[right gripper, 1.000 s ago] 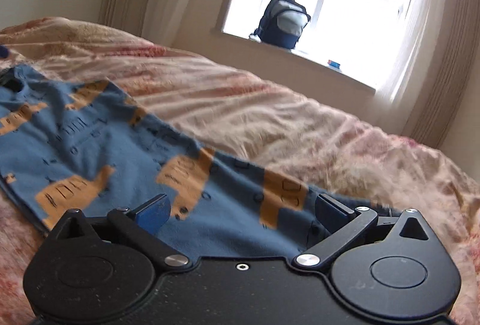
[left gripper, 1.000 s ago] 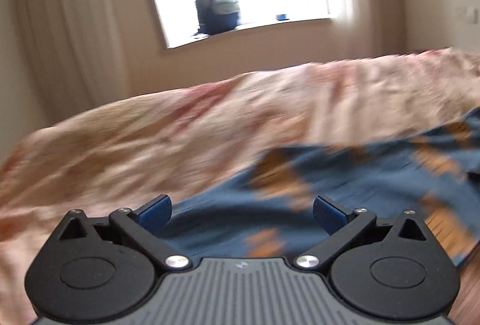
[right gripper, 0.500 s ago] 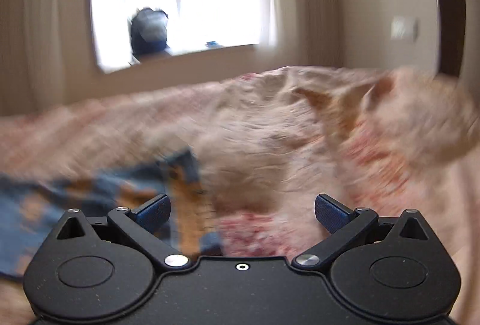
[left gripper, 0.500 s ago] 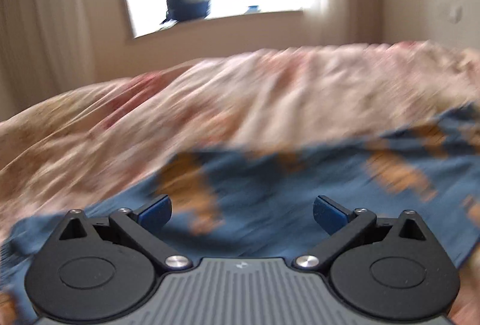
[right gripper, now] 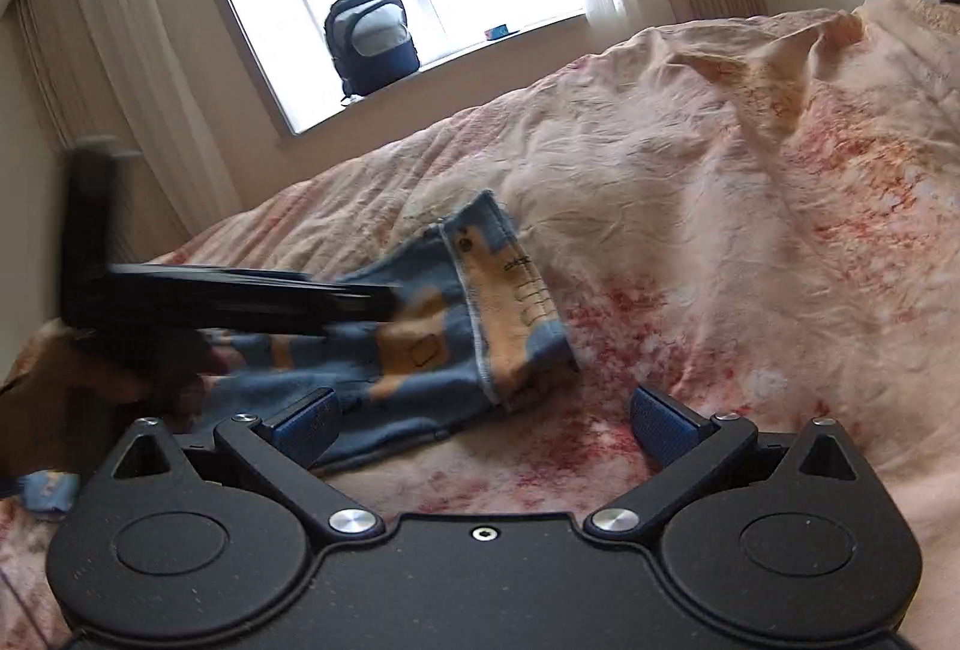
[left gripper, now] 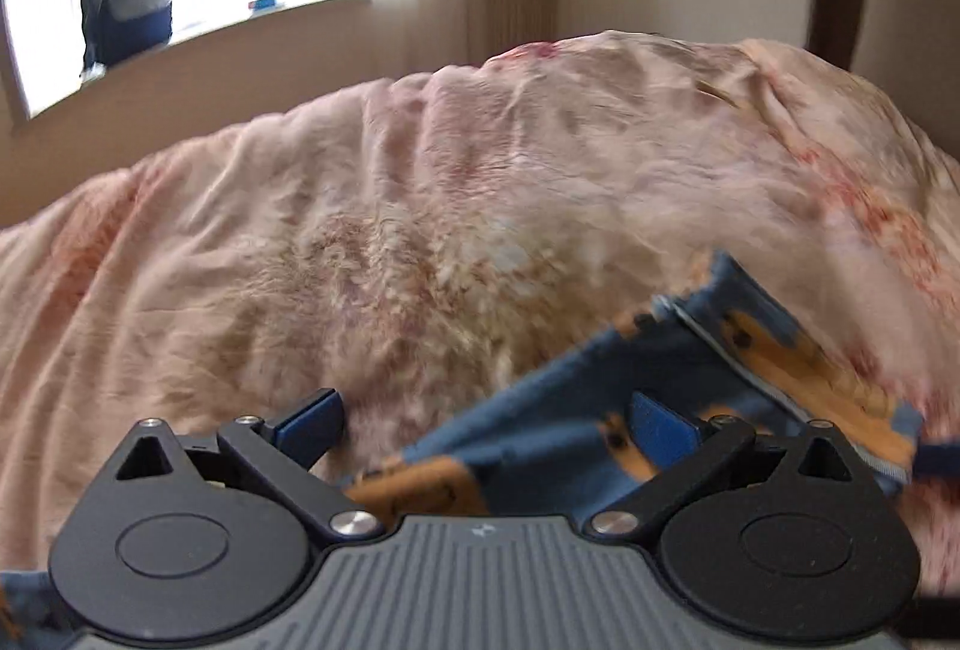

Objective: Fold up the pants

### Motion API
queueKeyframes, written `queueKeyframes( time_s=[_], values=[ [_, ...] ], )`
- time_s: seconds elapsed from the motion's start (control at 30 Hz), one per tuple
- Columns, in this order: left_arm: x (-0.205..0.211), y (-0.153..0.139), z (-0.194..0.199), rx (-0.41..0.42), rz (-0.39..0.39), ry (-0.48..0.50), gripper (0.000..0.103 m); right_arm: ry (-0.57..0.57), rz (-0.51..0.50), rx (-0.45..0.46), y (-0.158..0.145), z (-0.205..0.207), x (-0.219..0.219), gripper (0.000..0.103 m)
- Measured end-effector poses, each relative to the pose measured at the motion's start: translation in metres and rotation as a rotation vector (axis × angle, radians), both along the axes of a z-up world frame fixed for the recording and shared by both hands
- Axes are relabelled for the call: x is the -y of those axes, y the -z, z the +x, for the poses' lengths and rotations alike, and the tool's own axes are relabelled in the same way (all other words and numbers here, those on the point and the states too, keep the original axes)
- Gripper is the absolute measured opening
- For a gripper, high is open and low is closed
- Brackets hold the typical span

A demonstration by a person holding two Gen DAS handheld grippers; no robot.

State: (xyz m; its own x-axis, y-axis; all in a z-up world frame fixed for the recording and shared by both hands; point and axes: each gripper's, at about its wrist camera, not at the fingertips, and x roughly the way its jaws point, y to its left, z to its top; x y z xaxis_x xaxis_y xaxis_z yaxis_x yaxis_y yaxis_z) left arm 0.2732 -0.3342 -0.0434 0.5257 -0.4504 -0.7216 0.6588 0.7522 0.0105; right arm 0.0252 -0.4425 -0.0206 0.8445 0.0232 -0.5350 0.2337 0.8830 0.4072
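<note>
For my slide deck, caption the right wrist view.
Open right claw hovers over blue patterned pants on a pink bedspread, left claw alongside.

Pants (right gripper: 474, 326): on bed (right gripper: 750, 182), bunched, cuff end turned up. Left claw (left gripper: 486, 419): over pants, near edge; in right wrist view, left of pants, partly above them. Right claw (right gripper: 486, 413): in front of pants. Backpack (right gripper: 369, 44): on windowsill (right gripper: 528, 29), behind bed.

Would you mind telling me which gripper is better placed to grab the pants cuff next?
Probably the right gripper: it is open with the cuff of the pants just ahead, while the left gripper crosses over the fabric further back.
</note>
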Motion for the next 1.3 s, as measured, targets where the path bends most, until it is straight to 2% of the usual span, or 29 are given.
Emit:
queueKeyframes(
  time_s=[0.1, 0.2, 0.3, 0.33, 0.37, 0.43, 0.5, 0.6, 0.67, 0.8, 0.87, 0.93, 1.07, 1.17, 1.3],
  values=[
    [-0.002, -0.001, 0.012, -0.034, 0.006, -0.008, 0.103, -0.028, 0.021, 0.018, 0.001, 0.000, 0.001, 0.100],
    [0.001, -0.002, 0.016, -0.053, 0.036, -0.008, 0.103, -0.026, 0.037, 0.024, 0.002, 0.004, 0.004, 0.090],
    [0.009, -0.011, 0.017, -0.084, 0.073, -0.057, 0.103, 0.030, 0.133, 0.043, 0.006, 0.007, 0.019, 0.072],
    [0.011, -0.013, 0.016, -0.104, 0.090, -0.097, 0.103, 0.058, 0.161, 0.044, 0.009, 0.007, 0.024, 0.061],
    [0.012, -0.016, 0.016, -0.125, 0.100, -0.133, 0.103, 0.090, 0.171, 0.039, 0.012, 0.006, 0.027, 0.047],
    [0.013, -0.023, 0.014, -0.174, 0.089, -0.186, 0.103, 0.142, 0.173, 0.030, 0.016, 0.005, 0.030, 0.032],
    [0.012, -0.028, 0.013, -0.237, 0.061, -0.205, 0.103, 0.147, 0.137, 0.035, 0.013, 0.003, 0.025, 0.031],
    [0.009, -0.039, 0.012, -0.322, 0.021, -0.250, 0.103, 0.131, -0.027, 0.014, 0.002, 0.007, 0.003, 0.029],
    [0.006, -0.048, 0.010, -0.342, -0.014, -0.252, 0.103, 0.093, -0.191, 0.006, -0.004, 0.011, -0.018, 0.029],
    [0.010, -0.061, 0.004, -0.353, -0.036, -0.242, 0.103, -0.027, -0.596, -0.030, -0.002, 0.020, -0.078, 0.036],
    [0.016, -0.063, 0.002, -0.378, -0.043, -0.227, 0.103, -0.075, -0.726, -0.038, 0.002, 0.023, -0.096, 0.034],
    [0.025, -0.061, 0.000, -0.412, -0.057, -0.208, 0.103, -0.088, -0.764, -0.047, 0.003, 0.025, -0.102, 0.033],
    [0.042, -0.056, -0.002, -0.471, -0.064, -0.174, 0.103, -0.068, -0.717, -0.055, 0.003, 0.027, -0.093, 0.033],
    [0.052, -0.053, -0.002, -0.501, -0.061, -0.157, 0.103, -0.067, -0.723, -0.058, 0.004, 0.027, -0.093, 0.033],
    [0.065, -0.055, -0.003, -0.505, -0.057, -0.154, 0.103, -0.073, -0.732, -0.060, 0.006, 0.027, -0.096, 0.033]
  ],
)
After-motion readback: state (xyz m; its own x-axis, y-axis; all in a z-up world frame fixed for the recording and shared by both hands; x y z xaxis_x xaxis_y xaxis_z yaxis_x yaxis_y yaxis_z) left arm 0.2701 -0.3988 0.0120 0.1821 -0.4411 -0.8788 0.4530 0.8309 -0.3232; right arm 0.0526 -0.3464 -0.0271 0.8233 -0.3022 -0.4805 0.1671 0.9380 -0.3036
